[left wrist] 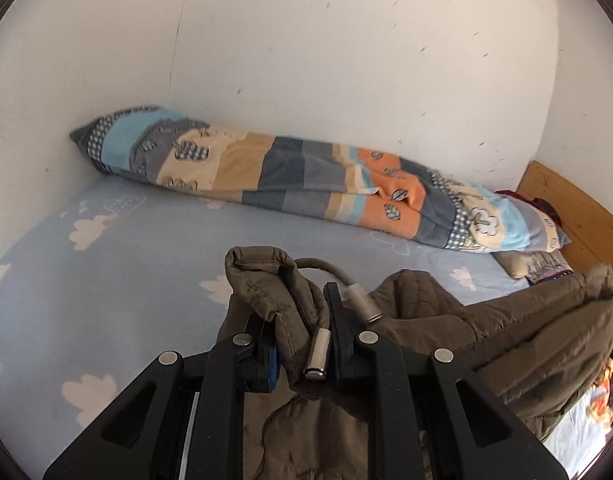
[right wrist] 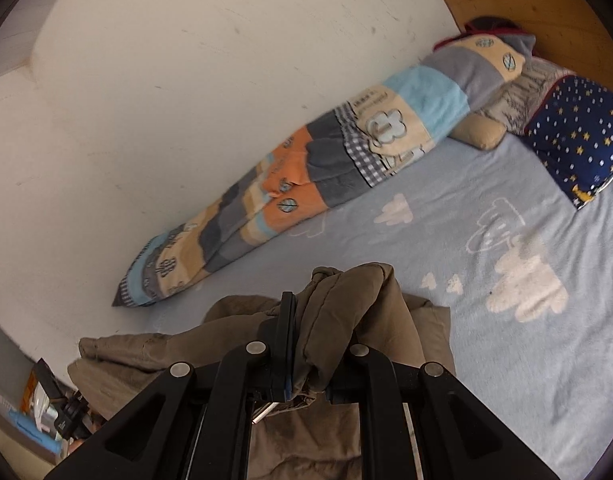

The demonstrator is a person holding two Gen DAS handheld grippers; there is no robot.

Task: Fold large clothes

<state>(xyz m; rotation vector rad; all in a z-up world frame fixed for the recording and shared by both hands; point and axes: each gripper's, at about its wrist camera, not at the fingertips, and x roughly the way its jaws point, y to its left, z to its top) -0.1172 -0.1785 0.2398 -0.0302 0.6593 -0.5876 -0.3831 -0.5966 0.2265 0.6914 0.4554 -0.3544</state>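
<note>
The olive padded jacket point(left wrist: 486, 328) hangs stretched between both hands above the blue cloud-print bed sheet point(left wrist: 106, 264), its long axis running from the left gripper point(left wrist: 296, 328) to the right gripper point(right wrist: 320, 344), each nearly closed on a bunched edge

Olive-brown quilted jacket point(left wrist: 486, 320) with silver-tipped grey drawcord point(left wrist: 318, 360), in black grippers. Pale blue bedsheet point(right wrist: 526, 360) printed with white clouds; along its wall edge, a blanket point(left wrist: 306, 184) patchworked in grey, sky blue, cream, orange and gingham. Navy pillow point(right wrist: 578, 136) with white dots and yellow stars at the headboard edge.
</note>
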